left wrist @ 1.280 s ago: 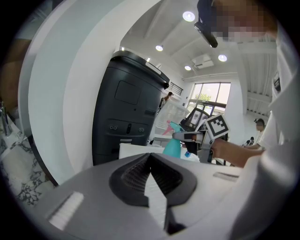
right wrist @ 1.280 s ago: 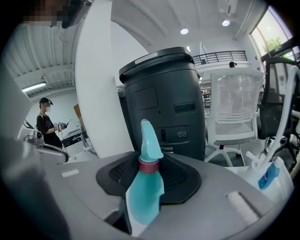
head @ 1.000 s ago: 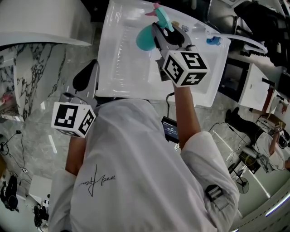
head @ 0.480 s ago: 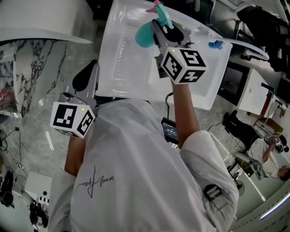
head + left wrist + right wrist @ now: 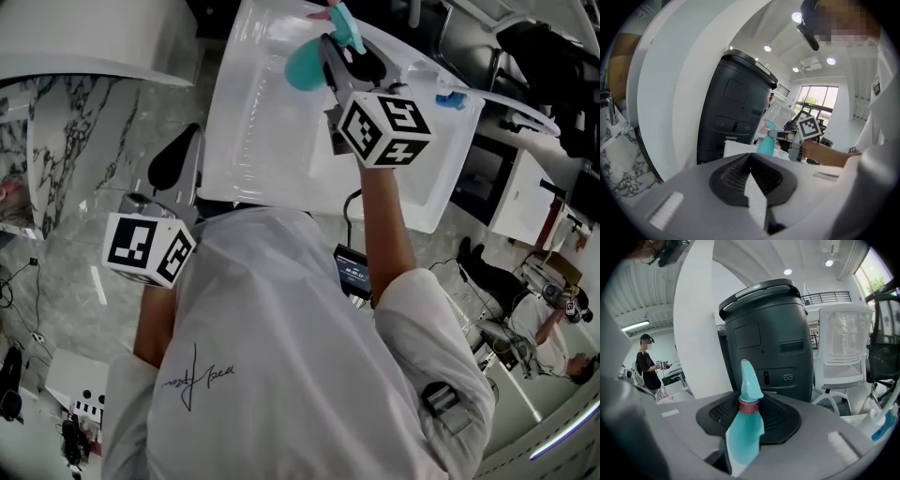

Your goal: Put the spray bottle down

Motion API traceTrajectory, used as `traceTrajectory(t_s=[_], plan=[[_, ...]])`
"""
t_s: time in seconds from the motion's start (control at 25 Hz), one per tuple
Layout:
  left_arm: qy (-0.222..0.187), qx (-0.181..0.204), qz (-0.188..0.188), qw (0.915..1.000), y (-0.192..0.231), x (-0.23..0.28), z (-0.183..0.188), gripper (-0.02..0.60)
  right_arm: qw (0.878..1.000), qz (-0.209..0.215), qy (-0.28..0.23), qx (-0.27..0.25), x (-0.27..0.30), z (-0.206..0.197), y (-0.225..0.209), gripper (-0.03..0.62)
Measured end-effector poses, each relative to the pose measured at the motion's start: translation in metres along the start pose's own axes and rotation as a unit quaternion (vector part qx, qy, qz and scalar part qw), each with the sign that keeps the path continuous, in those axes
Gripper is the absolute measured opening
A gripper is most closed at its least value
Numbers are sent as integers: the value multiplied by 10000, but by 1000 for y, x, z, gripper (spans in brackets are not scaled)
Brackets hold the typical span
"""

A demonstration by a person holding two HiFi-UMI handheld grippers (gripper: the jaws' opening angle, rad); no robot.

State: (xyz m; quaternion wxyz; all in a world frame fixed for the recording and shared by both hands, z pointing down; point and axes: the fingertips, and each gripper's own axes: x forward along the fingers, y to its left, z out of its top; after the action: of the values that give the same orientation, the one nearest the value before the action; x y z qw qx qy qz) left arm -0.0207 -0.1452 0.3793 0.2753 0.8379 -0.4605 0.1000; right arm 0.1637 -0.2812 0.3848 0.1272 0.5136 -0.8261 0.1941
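A teal spray bottle [image 5: 303, 66] with a pink collar and teal nozzle hangs over the far part of the white table [image 5: 253, 131]. My right gripper [image 5: 349, 58] is shut on its body, and its marker cube [image 5: 384, 129] faces me. In the right gripper view the spray bottle [image 5: 745, 427] stands upright between the pads of the right gripper [image 5: 747, 405]. My left gripper [image 5: 175, 157] is held low beside the table's near left edge, shut with nothing in it. Seen from the left gripper [image 5: 750, 158], the spray bottle [image 5: 765, 143] is small in the distance.
A tall dark grey machine [image 5: 764, 333] stands beyond the table, with a white mesh chair [image 5: 839, 352] to its right. A small blue object [image 5: 450, 97] lies on the table's right side. A white curved counter [image 5: 84, 42] is at left. A person [image 5: 647, 363] stands far off.
My right gripper has carried the bottle a little farther over the table. The left gripper has stayed where it was.
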Motion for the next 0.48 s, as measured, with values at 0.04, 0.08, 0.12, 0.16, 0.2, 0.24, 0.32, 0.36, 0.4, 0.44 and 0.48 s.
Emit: traceTrajectory(t_s=[0.04,0.08,0.12,0.16,0.2,0.24,0.32,0.36,0.4,0.44,0.48], plan=[[3,-5,-2,10000,0,0,0,6,10000,4,-2,-9,1,0,0,130],[6,-10,-7,10000,0,1,0,6,10000,8,-5,-18,2,0,0,130],[9,-14,-12,10000,0,1,0,6,10000,12,-7,-24,4,0,0,130],[11,-18,-12,10000,0,2,0,6,10000,15,-8,-29,6,0,-1,130],[12,-21,-8,10000,0,2,0,6,10000,17,-7,-34,8,0,-1,130],[15,-21,-8,10000,0,2,-1,6,10000,18,-6,-39,10,-1,-1,130],[38,-19,-12,10000,-1,1,-3,6,10000,24,6,-49,13,-2,-1,130],[53,-13,-16,10000,-1,1,-4,6,10000,28,14,-56,15,-2,-1,130],[63,-5,-21,10000,-1,1,-4,6,10000,34,19,-64,16,-2,-1,130],[67,-2,-22,10000,0,1,-5,6,10000,41,17,-74,18,-1,-1,130],[71,-4,-16,10000,1,1,-5,6,10000,47,11,-84,20,-1,-1,130]])
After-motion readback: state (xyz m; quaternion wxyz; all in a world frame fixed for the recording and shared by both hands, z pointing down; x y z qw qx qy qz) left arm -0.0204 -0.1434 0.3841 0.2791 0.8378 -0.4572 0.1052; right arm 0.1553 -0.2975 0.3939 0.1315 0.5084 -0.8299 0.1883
